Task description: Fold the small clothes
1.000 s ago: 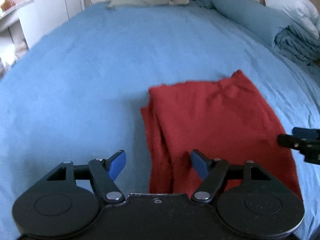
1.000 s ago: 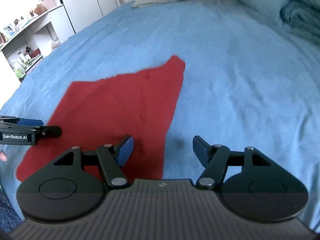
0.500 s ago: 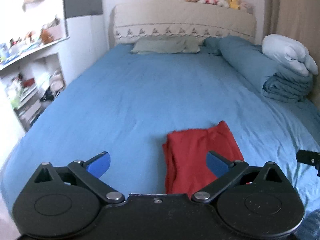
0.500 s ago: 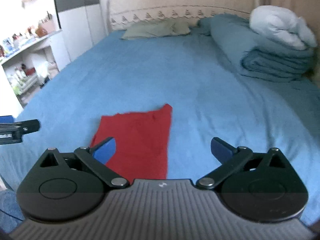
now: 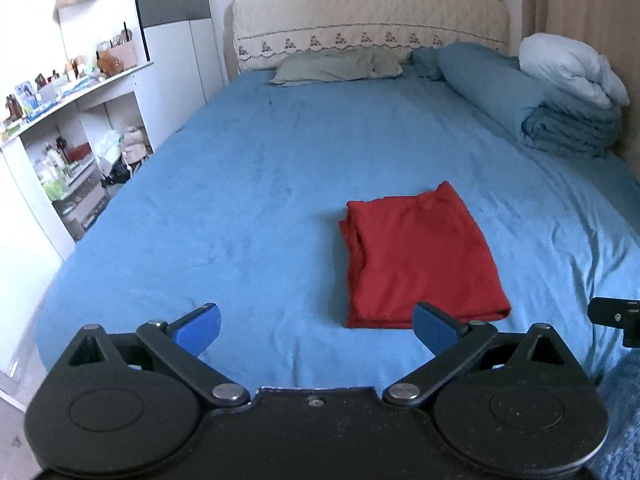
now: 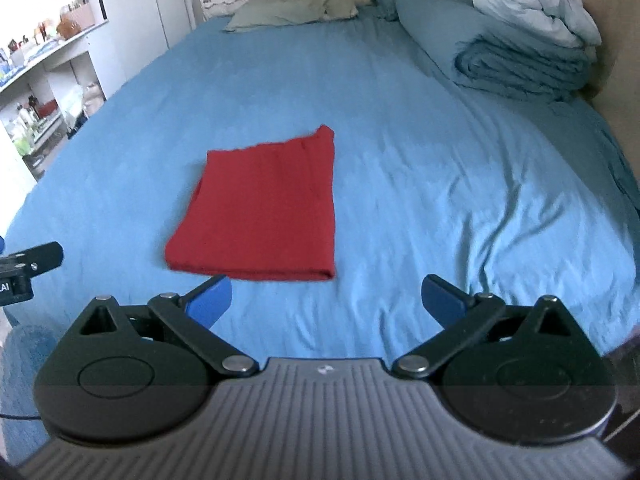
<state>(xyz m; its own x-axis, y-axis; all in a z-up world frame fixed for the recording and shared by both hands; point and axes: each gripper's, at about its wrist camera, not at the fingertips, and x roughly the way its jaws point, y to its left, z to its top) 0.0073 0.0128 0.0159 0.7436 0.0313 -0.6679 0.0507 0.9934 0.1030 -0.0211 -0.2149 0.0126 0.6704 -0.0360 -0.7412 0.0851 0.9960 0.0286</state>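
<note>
A: On the near half of the bed (image 5: 260, 184), right of centre in the left wrist view: red garment (image 5: 420, 256), folded into a rough rectangle, flat on the blue sheet. Layered edges show along its left side. One far corner pokes out in a small peak.

B: Tools?

A: Left gripper (image 5: 316, 326) released, jaws spread wide, nothing between the blue pads. Right gripper (image 6: 327, 299) likewise spread and empty. Both hang above the near edge of the bed, apart from the cloth. Each one's tip shows at the edge of the other's view.

B: Step in hand, as you read it?

A: Letting go and clearing off after a fold, I judge. The garment looks close to done; whether another fold is wanted I cannot tell.

B: How to do it well?

A: Keep the pads clear of the near hem so nothing snags and drags the layers apart. If tidying follows, tuck that far corner peak in and square the stepped left edges. Pinch through all layers at once, since thin knit slides on itself.

B: Surroundings?

A: Folded quilts (image 6: 524, 64) far right, pillow (image 5: 336, 66) by the headboard, shelves (image 5: 76, 152) on the left. Well apart from the cloth.
</note>
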